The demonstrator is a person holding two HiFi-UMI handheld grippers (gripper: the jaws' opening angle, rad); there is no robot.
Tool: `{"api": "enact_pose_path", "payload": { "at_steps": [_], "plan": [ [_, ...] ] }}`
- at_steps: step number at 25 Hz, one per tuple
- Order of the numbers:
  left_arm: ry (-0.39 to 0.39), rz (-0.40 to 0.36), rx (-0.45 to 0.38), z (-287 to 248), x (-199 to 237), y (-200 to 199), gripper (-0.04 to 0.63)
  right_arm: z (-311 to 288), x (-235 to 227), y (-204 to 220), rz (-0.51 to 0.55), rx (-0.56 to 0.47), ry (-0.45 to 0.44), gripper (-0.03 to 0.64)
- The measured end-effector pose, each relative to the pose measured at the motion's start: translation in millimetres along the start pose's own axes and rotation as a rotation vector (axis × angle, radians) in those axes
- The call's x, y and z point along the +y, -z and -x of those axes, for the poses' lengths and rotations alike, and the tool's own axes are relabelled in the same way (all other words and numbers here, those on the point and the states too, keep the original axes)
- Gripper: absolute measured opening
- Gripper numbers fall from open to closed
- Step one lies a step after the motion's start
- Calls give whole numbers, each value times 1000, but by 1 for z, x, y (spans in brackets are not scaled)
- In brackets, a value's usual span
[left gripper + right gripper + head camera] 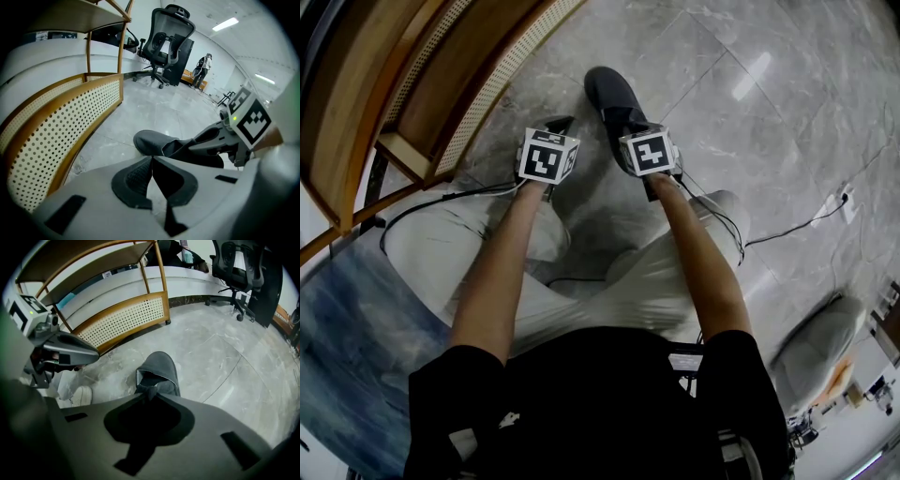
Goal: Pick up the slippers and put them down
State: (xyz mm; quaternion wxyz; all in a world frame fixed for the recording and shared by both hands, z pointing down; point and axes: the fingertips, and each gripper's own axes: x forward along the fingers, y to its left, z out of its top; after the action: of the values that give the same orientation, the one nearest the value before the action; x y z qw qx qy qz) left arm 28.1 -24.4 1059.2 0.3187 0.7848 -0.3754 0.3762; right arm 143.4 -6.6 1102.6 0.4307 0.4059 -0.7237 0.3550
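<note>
Presently: one dark grey slipper (pixel 158 369), toe pointing away from the person, low over the grey marble floor (pixel 750 112). Cannot tell whether the sole touches. Right hand-held gripper (pixel 149 392) pinches the slipper's heel rim, jaws nearly together on the fabric. Left hand-held gripper (pixel 150 158) sits just beside it, jaws pressed together at the tips, nothing between. Wooden rack (pixel 56 126) with perforated panel stands near, on the left. Office chair (pixel 166 42) well beyond.

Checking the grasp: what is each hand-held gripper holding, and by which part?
The right hand-held gripper pinches the dark grey slipper at its heel end; the left hand-held gripper is shut on nothing.
</note>
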Motion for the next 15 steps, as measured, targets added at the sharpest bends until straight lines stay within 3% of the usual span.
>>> {"api": "enact_pose_path", "payload": {
  "at_steps": [15],
  "plan": [
    [-17,13,47,-3,10,17,6,-24,1,23,-27,78,3,43]
  ]
}}
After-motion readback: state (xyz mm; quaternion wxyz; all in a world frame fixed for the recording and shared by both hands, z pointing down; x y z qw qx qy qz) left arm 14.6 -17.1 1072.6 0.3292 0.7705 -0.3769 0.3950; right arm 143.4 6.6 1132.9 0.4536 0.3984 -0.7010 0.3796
